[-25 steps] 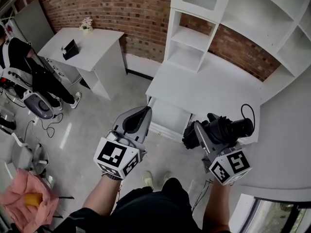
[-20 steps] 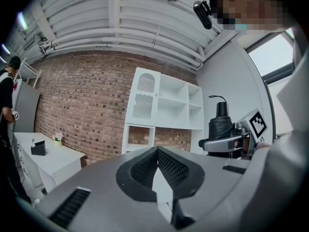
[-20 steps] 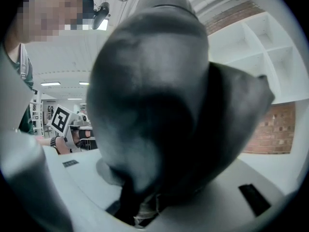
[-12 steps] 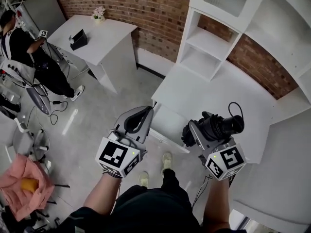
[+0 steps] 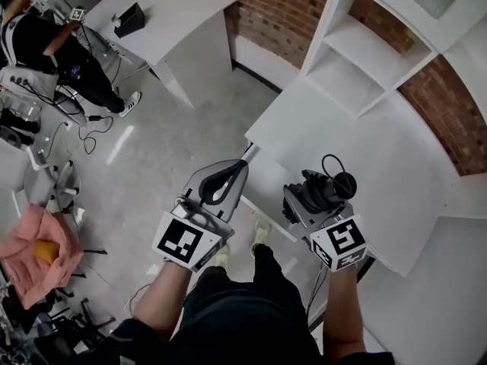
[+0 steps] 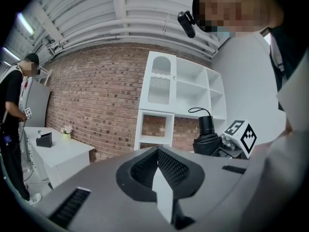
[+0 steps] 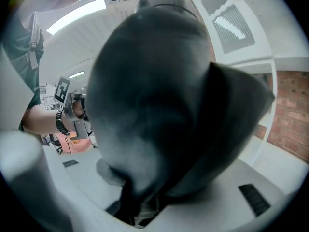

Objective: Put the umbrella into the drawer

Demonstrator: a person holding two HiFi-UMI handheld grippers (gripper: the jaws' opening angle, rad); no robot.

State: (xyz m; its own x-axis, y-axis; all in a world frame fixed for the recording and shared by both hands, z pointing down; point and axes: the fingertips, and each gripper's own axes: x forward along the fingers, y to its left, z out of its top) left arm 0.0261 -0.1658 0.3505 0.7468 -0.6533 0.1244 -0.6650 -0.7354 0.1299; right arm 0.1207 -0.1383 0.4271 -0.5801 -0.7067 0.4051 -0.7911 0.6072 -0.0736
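My right gripper [image 5: 308,201] is shut on a black folded umbrella [image 5: 321,191], whose round handle end and wrist loop point toward the white desk [image 5: 358,150]. The umbrella [image 7: 164,105] fills the right gripper view and hides the jaws there. In the left gripper view the umbrella [image 6: 209,140] shows at the right, beside the right gripper's marker cube [image 6: 240,133]. My left gripper [image 5: 242,166] is shut and holds nothing; its tips [image 6: 157,151] meet. It hangs just left of a low white drawer panel [image 5: 265,187] under the desk's front edge.
A white shelf unit [image 5: 365,59] stands on the desk against the brick wall [image 5: 281,6]. A second white table [image 5: 171,14] is at the upper left, with a person [image 5: 46,44] beside it among cables. A pink cloth [image 5: 34,253] lies on the floor at the left.
Both grippers have sunk and moved closer to the desk's front edge. The right one has tipped the umbrella further down. Neither grip has changed.
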